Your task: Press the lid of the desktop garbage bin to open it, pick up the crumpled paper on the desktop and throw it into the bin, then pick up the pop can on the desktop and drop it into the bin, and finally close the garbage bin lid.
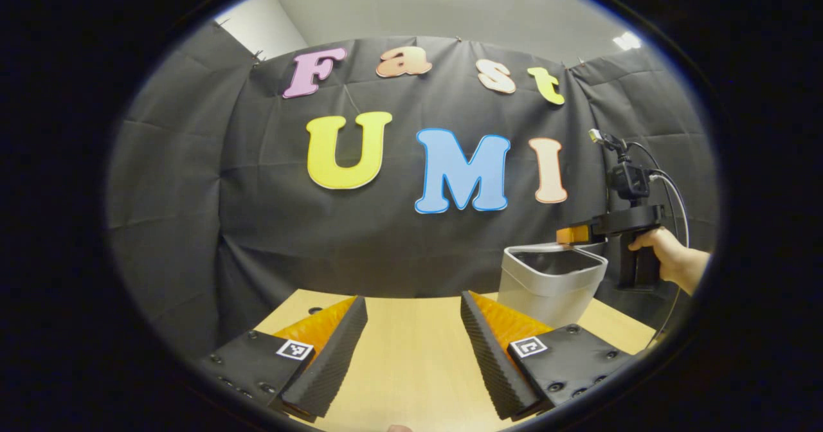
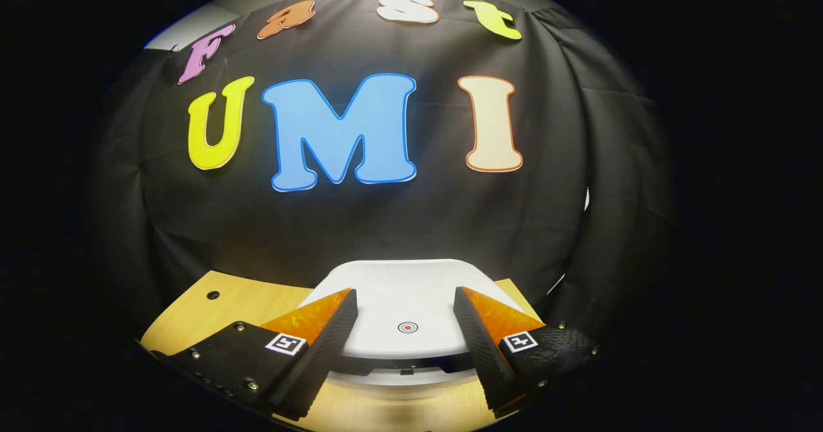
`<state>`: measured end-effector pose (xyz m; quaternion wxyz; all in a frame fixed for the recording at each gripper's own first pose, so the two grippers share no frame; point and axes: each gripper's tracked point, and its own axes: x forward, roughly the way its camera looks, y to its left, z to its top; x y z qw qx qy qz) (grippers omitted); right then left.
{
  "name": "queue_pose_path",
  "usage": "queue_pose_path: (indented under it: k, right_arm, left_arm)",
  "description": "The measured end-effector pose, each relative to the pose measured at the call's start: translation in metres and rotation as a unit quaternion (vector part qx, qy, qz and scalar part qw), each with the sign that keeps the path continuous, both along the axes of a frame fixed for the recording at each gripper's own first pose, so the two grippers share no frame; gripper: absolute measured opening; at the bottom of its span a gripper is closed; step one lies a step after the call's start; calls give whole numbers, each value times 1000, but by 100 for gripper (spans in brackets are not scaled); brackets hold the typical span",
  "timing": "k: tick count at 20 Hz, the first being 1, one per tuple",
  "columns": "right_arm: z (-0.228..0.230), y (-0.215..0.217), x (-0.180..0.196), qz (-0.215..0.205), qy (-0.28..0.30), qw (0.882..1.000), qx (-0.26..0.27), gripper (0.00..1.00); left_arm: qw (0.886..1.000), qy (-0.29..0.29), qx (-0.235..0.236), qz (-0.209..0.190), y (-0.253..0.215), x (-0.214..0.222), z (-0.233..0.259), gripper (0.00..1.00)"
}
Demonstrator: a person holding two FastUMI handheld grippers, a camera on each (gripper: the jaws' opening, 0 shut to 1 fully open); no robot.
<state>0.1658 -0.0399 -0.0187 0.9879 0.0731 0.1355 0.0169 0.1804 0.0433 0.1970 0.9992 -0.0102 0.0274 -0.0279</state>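
The pale grey desktop bin (image 1: pixel 546 290) stands on the wooden table (image 1: pixel 411 368) to the right of my left gripper (image 1: pixel 413 297), which hovers open over bare wood with nothing between its fingers. A hand (image 1: pixel 669 258) holds my right gripper (image 1: pixel 574 234) just above the bin's far rim, where the bin's top looks dark. In the right gripper view my right gripper (image 2: pixel 406 290) is open, one finger on either side above the white lid (image 2: pixel 398 290). The lid carries a red dot (image 2: pixel 407 327), and a dark gap shows under its near edge.
The black cloth wall hangs close behind the table (image 2: pixel 238 303) and the bin. A small round hole (image 2: pixel 212 295) sits in the tabletop at the left. A cable (image 1: pixel 672 194) loops off the right gripper's camera mount.
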Motion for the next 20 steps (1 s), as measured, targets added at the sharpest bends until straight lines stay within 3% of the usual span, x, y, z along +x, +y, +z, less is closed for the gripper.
queue_pose_path:
  k: [20]
  right_arm:
    - [-38, 7, -19, 0, 76, 997, -13, 96]
  left_arm:
    - [997, 6, -22, -72, -34, 27, -18, 95]
